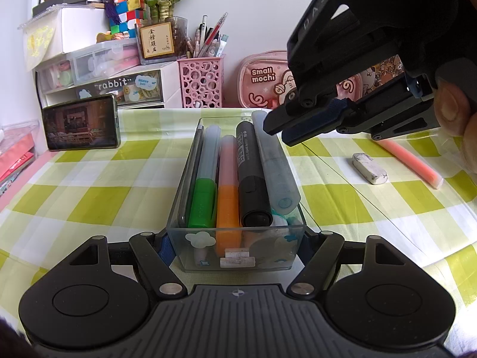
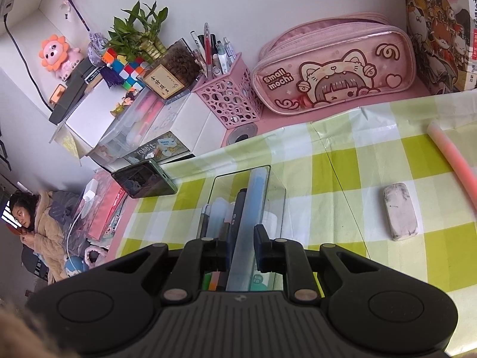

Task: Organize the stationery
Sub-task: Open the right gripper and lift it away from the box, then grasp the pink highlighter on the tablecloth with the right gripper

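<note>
Your left gripper clamps the box at six o'clock. Your right gripper hovers over it, jaws narrow, apparently free of the blue pen inside. Next, likely: eraser and pink pen, three o'clock on the surface.

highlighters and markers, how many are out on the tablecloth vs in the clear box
1 outside: the pink highlighter lies beyond the eraser. 4 clearly inside the clear box: green marker, orange marker, black marker, pale blue marker. More may hide beneath.
</note>
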Available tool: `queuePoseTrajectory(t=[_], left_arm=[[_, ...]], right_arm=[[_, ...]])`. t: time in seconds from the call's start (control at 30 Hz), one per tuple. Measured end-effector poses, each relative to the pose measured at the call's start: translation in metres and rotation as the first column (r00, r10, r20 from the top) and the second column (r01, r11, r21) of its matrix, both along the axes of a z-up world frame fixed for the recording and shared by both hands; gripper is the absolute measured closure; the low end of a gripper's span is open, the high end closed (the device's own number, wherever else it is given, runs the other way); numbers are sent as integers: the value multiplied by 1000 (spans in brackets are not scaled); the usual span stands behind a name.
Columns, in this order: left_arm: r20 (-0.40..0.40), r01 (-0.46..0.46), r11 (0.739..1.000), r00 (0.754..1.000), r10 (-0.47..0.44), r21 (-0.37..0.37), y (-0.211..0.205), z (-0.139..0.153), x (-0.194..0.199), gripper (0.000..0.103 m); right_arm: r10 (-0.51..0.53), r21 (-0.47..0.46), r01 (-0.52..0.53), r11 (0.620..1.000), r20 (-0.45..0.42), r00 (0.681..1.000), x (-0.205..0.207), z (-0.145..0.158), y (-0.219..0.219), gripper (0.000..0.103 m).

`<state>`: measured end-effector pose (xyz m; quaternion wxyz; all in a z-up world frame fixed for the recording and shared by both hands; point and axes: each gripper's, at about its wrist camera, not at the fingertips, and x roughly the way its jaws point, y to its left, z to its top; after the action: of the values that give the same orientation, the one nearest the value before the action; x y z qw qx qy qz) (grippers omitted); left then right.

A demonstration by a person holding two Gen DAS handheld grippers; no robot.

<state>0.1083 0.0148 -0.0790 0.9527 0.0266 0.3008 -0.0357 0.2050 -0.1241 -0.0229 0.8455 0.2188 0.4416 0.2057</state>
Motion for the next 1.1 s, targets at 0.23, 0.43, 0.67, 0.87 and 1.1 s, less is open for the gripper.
queuePoseTrajectory(t=[0.23,0.43,0.67,0.87,1.1], left_arm=[[0,0,1000,1000,0,0,0,0,0,30],[1,0,1000,1000,0,0,0,0,0,30],[0,0,1000,1000,0,1,0,0,0,30],[1,0,1000,1000,0,0,0,0,0,30],[0,0,1000,1000,0,0,0,0,0,30]], right_arm=[[19,-26,-19,999,-11,1000,0,-6,4,79],[-14,-21,14,1000,13,1000,1,3,-18,77],[-30,-59,34,998,63,998,4,9,-26,76],[-142,-273,165,948,104,984,16,1,-85,63],[-163,-435,172,884,59,985,27,-28,-127,62]])
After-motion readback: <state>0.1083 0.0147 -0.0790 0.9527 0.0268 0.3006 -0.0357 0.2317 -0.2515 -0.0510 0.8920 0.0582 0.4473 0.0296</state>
